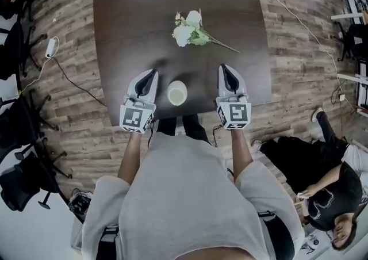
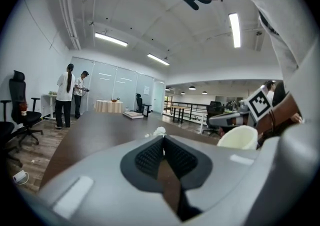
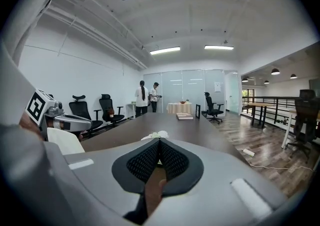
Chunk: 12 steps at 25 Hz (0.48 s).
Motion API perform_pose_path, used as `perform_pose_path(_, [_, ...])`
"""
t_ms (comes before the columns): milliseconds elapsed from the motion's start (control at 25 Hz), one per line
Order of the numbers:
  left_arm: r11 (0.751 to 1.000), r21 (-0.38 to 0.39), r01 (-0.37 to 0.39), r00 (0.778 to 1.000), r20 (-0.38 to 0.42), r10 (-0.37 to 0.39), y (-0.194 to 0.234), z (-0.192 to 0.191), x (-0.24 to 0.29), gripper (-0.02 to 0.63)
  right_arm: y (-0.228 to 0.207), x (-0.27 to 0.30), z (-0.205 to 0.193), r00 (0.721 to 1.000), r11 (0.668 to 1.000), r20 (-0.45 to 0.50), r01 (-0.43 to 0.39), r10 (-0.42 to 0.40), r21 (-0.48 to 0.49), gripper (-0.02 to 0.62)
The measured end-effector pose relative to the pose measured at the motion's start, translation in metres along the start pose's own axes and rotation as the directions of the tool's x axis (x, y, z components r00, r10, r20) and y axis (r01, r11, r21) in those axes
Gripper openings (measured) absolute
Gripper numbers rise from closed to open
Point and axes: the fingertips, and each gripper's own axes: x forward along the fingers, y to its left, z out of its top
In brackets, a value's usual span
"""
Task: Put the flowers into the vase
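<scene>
Both tools are low over the near end of the dark desk (image 1: 132, 17), one on each side of the vase (image 1: 177, 92). The left tongs (image 1: 153, 72) are pinched tight: in the left gripper view the ribbed black pads meet at the tips and grip only each other. It is the same on the other side. The right tongs (image 1: 223, 68) are closed pad to pad, as the right gripper view shows plainly.

The vase is pale and stands upright near the desk's front edge. Its round mouth faces up, and it sits between the two tools, touching neither. In each gripper view it shows as a cream shape off to the inner side.

The flowers (image 1: 191, 29) lie on their side on the desk, farther out than the vase and well apart from it. They are a small bunch of white blooms with green leaves. The thin stem runs off toward the right of the head view. In both gripper views they peek over the closed tips, straight ahead.

Around the desk is a wood-plank floor (image 1: 69, 52) with black office chairs (image 1: 17, 184) on the left. A person (image 1: 328, 195) sits on the floor at the right. Two people (image 3: 147, 96) stand at the far end of the room.
</scene>
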Motion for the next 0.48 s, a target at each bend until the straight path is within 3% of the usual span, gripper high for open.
perform_pose_path(80, [1.000, 0.011, 0.017, 1.000, -0.007, -0.017, -0.003, -0.008, -0.005, 0.011, 0.000, 0.001, -0.002, 1.000, 1.000, -0.006, -0.004, 0.004, -0.001, -0.002])
perform_pose_path(120, [1.000, 0.021, 0.024, 1.000, -0.013, -0.024, -0.004, -0.014, -0.009, 0.050, 0.001, 0.000, -0.003, 1.000, 1.000, -0.007, -0.004, 0.004, -0.002, -0.002])
perform_pose_path(240, [0.997, 0.065, 0.044, 0.998, -0.056, -0.041, -0.009, -0.034, -0.019, 0.316, 0.000, 0.000, -0.003, 1.000, 1.000, -0.010, -0.002, 0.002, -0.009, -0.002])
perform_pose_path(400, [0.985, 0.144, 0.095, 0.986, -0.149, -0.074, -0.025, -0.064, -0.036, 0.413, 0.001, -0.002, -0.003, 1.000, 1.000, -0.013, -0.005, 0.005, -0.018, -0.002])
perform_pose_path(480, [0.990, 0.131, 0.058, 0.986, -0.162, -0.036, -0.016, -0.077, -0.046, 0.440, 0.002, -0.004, -0.005, 1.000, 1.000, -0.016, -0.009, 0.009, -0.021, -0.002])
